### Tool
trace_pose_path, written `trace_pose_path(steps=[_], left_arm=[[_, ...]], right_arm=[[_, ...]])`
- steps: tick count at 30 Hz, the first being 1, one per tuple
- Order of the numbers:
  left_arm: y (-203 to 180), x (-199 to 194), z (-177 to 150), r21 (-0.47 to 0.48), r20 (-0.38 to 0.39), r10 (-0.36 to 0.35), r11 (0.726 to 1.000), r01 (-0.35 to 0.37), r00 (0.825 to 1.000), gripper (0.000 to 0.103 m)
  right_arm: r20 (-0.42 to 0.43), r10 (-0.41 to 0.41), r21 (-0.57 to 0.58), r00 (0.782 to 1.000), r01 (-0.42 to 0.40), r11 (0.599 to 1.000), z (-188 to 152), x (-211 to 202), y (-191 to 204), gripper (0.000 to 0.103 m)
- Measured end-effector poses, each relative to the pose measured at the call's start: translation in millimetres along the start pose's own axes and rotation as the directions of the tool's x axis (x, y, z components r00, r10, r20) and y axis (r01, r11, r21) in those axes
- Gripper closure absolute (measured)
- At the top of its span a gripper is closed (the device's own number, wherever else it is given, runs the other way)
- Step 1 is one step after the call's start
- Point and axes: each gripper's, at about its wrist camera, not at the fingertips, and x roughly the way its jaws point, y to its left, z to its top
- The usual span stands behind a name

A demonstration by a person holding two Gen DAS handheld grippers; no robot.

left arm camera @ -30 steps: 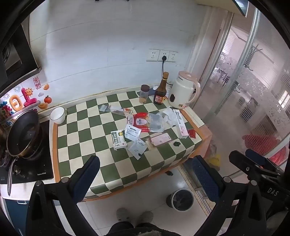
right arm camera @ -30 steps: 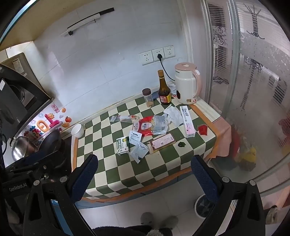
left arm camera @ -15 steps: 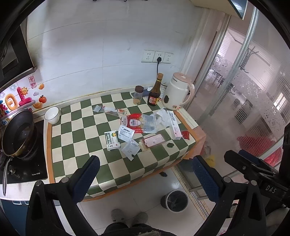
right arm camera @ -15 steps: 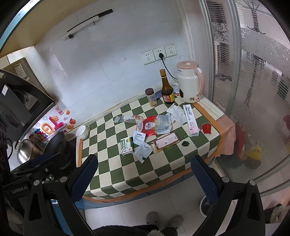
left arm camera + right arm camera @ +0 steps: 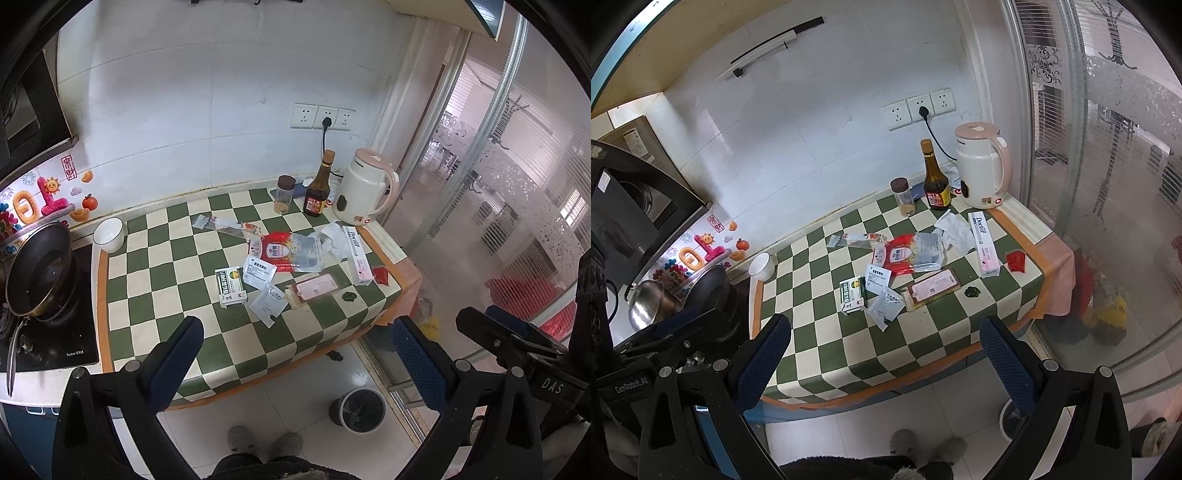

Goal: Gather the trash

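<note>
Trash lies scattered on a green-and-white checked counter (image 5: pixel 155 280) (image 5: pixel 827 343): a red-and-clear bag (image 5: pixel 291 251) (image 5: pixel 912 253), a green-and-white box (image 5: pixel 229 285) (image 5: pixel 852 293), white sachets (image 5: pixel 267 303) (image 5: pixel 885 307), a pink flat pack (image 5: pixel 314 288) (image 5: pixel 932 288), a long white-pink box (image 5: pixel 357 254) (image 5: pixel 984 243), a red wrapper (image 5: pixel 380 276) (image 5: pixel 1015 261) and crumpled plastic (image 5: pixel 334 236) (image 5: pixel 951 227). A grey bin (image 5: pixel 357 410) stands on the floor below. My left gripper (image 5: pixel 299 356) and right gripper (image 5: pixel 882 360) are open, empty, held high in front of the counter.
A kettle (image 5: pixel 364 192) (image 5: pixel 982 166), brown bottle (image 5: pixel 318 192) (image 5: pixel 935 179) and jar (image 5: pixel 284 194) (image 5: pixel 903 195) stand at the back. A white bowl (image 5: pixel 109 234) and a wok (image 5: pixel 38 269) on the hob are at left. A glass door (image 5: pixel 498 206) is at right.
Both grippers have drawn back and up from the counter, so the counter looks smaller and more floor and bin show. Nothing on the counter moved.
</note>
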Motion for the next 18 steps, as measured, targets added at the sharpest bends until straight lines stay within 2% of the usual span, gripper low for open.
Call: trace_pose_path(steps=[18], left_arm=[[-0.4, -0.1, -2.4, 0.000, 0.000, -0.003, 1.000, 0.003, 1.000, 0.000]], right_arm=[[-0.004, 0.005, -0.004, 1.000, -0.005, 1.000, -7.2, 3.0, -1.5, 0.000]])
